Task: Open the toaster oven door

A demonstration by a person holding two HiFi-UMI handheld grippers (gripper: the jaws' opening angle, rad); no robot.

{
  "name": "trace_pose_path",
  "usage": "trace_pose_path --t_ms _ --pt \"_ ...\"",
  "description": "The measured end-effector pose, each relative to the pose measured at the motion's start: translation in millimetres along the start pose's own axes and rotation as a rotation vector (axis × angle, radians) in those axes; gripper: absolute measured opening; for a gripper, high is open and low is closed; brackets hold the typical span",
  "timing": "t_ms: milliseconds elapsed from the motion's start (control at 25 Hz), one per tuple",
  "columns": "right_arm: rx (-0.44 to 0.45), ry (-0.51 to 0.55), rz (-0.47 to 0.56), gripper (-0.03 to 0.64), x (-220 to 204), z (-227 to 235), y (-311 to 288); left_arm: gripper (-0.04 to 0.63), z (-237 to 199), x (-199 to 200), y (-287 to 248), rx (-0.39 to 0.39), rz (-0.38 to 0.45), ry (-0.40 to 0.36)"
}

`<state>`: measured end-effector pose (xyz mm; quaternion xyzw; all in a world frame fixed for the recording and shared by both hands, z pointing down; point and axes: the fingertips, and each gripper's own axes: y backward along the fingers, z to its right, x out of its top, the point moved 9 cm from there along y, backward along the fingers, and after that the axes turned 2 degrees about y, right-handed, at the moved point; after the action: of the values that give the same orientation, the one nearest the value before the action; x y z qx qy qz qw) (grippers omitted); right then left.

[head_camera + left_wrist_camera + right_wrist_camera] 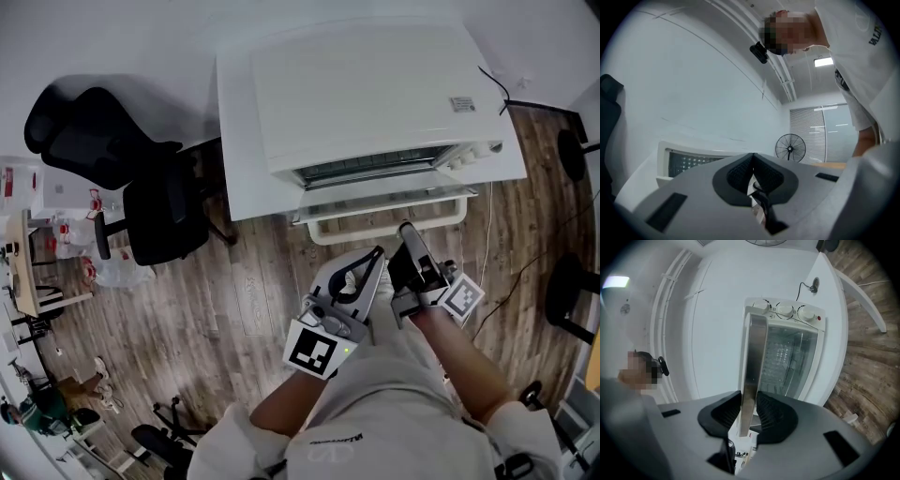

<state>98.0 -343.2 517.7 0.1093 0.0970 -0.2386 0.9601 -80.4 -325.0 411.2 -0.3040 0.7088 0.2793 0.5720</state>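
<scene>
A white toaster oven (366,94) stands on a white table (242,141). Its glass door (384,202) hangs partly open, tipped out toward me. My right gripper (405,230) is shut on the door's silver handle bar (754,352), which runs straight between its dark pads (771,411). Behind the bar I see the door glass (787,357) and three knobs (785,310). Just left of the right gripper, below the door, my left gripper (377,255) is shut with nothing in it. In the left gripper view its pads (738,173) meet, and the oven's front (689,161) shows at the left.
A black office chair (141,197) stands left of the table on the wood floor (234,300). The oven's cable (497,89) runs off its right side. A standing fan (790,147) is in the background. Clutter and desks line the far left (37,262).
</scene>
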Motion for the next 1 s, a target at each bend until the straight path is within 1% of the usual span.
trace_pose_path --t_ms 320,480,680,840,1000 --pt "-0.084 -0.016 -0.036 0.114 -17.0 7.3 29.6 0.008 2.6 -4.0 14.0 0.013 -0.02 0.006" --pt "-0.109 -0.007 -0.051 0.114 -22.8 9.9 37.7 0.008 1.6 -4.5 18.1 0.015 -0.022 0.004" --pt "-0.141 -0.007 -0.072 0.114 -28.2 17.4 49.1 0.008 3.6 -16.4 21.3 0.028 -0.045 0.006" --pt "-0.186 -0.022 -0.086 0.114 -35.9 24.4 59.6 0.008 3.3 -25.2 23.0 0.036 -0.064 -0.006" --pt "-0.249 -0.029 -0.097 0.102 -45.5 38.8 74.8 0.008 3.1 -32.2 23.9 0.052 -0.063 0.006"
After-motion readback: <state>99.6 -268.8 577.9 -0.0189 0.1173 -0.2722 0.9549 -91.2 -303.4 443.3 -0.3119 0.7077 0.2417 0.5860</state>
